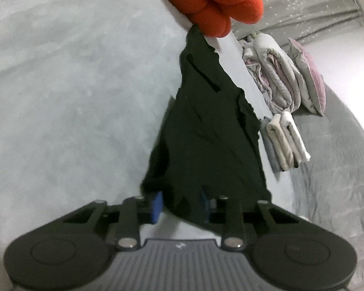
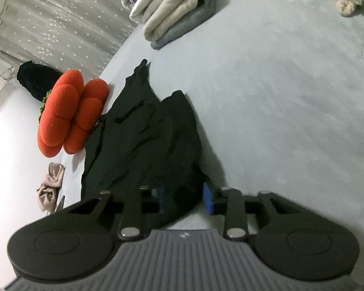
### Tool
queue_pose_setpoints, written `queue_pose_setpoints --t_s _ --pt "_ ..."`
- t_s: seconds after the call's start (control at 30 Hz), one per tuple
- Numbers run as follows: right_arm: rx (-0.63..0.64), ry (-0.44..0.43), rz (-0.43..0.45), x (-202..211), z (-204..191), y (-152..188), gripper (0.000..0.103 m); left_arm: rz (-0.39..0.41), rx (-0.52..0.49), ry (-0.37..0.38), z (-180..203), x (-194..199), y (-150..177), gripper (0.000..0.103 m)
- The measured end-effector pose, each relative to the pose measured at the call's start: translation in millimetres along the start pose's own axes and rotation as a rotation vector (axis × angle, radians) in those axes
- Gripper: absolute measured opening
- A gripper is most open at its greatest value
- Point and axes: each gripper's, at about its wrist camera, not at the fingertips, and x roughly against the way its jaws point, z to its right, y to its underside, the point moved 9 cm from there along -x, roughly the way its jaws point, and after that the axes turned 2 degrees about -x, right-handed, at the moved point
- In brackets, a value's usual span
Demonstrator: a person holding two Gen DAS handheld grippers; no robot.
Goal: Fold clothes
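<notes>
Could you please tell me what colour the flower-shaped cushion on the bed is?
Red-orange; the flower-shaped cushion shows best in the right wrist view.

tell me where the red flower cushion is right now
The red flower cushion lies on the bed at the left of the right wrist view, touching the far end of the black garment, with a crumpled beige cloth nearer the camera.

Black tongs (image 1: 182, 205), seemingly blue-padded fingertips (image 1: 157, 206)
</notes>
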Motion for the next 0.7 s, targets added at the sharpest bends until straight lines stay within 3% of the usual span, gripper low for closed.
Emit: queue_pose_setpoints --t_s 0.03,0.1,0.27,0.47,0.7 --pt "-0.005 -0.014 0.005 1.1 -1.8 -1.6 0.016 0.003 -0.003 0.004 0.2 0.3 -0.7 0.008" --pt "-0.015 -0.043 0.015 3.5 -5.4 -4.9 0.010 0.009 -0.010 0.013 0.5 0.8 -2.1 0.003" --pt "-0.039 -0.115 0.041 9.8 -14.4 -13.3 0.007 0.023 -0.024 0.041 2.4 2.9 -5.8 0.002" --pt "-0.062 -0.198 0.071 17.6 -28.6 -26.0 0.007 0.054 -0.008 0.154 28.8 15.1 -18.7 0.001" --pt "-0.059 -0.255 0.102 12.8 -59.8 -52.5 0.007 0.092 0.039 0.229 60.7 16.4 -50.5 0.001"
